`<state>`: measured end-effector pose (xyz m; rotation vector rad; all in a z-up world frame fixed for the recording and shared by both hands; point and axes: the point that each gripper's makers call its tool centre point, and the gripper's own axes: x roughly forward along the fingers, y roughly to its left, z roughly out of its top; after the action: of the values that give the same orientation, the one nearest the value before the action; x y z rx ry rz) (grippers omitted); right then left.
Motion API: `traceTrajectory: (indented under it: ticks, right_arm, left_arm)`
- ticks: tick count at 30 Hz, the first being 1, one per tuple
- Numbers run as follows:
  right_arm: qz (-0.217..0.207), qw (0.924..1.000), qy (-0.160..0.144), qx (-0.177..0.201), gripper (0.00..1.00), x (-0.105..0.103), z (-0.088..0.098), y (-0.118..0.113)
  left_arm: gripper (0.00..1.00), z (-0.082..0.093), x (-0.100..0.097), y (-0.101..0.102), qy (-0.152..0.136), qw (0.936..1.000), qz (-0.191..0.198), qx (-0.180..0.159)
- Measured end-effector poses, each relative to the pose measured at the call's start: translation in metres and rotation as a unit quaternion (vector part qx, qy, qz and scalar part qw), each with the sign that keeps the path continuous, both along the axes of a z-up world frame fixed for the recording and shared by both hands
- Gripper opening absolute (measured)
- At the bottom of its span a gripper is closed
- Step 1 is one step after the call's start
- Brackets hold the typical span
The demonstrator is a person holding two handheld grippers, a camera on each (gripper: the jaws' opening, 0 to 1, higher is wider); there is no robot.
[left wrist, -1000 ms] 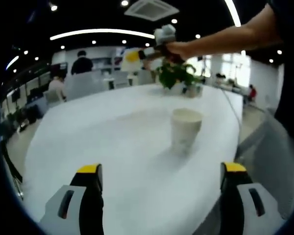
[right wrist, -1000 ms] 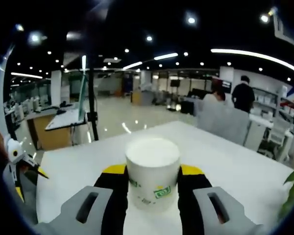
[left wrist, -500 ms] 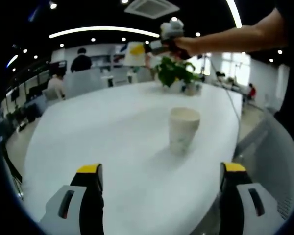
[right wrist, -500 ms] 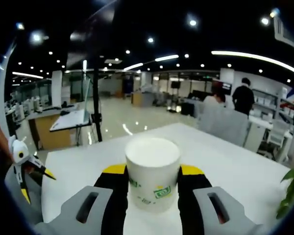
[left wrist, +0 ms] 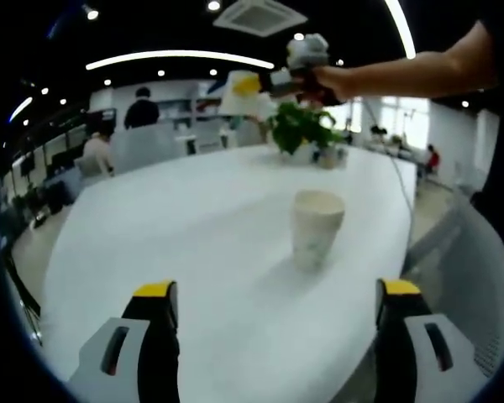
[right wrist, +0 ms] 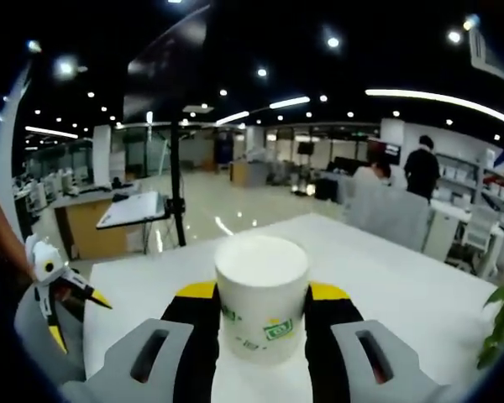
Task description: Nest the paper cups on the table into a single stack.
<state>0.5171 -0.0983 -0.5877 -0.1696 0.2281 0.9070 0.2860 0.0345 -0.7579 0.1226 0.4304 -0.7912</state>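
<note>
Two paper cups matter here. One, the held cup (right wrist: 261,298), sits clamped upright between the jaws of the right tool (right wrist: 261,312), carried above the white desk (right wrist: 403,285); seen from the left gripper view, that same tool (left wrist: 277,81) hangs high over the far end of the desk, near a potted plant (left wrist: 301,128). The other, the standing cup (left wrist: 317,227), rests upright and alone on the desk (left wrist: 168,218), just ahead of the left tool (left wrist: 273,294), whose jaws stand wide apart and hold nothing.

The main risk, as I judge it, is the descent: the standing cup is light and nothing steadies it, so an off-centre or tilted approach could catch its rim and tip or push it away. A hard squeeze may also deform the held cup, so it jams instead of nesting. The standing cup lies fairly near the desk's edge, so a knock could send it off.
</note>
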Motion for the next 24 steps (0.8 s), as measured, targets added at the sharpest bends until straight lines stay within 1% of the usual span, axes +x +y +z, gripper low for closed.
traceTrajectory:
  ticks: [10, 14, 24]
  right_arm:
    - [0.011, 0.9999, 0.005, 0.01, 0.36, -0.024, 0.0, -0.002]
    - [0.014, 0.9998, 0.008, 0.015, 0.36, -0.034, -0.005, -0.002]
    - [0.028, 0.9994, 0.01, 0.019, 0.36, -0.057, -0.008, 0.003]
  left_arm:
    - [0.97, 0.002, 0.0, -0.001, -0.003, 1.0, -0.001, -0.001]
    - [0.97, 0.004, 0.0, -0.001, -0.005, 1.0, -0.001, -0.003]
    - [0.96, 0.005, 0.0, -0.001, -0.007, 1.0, 0.002, -0.006]
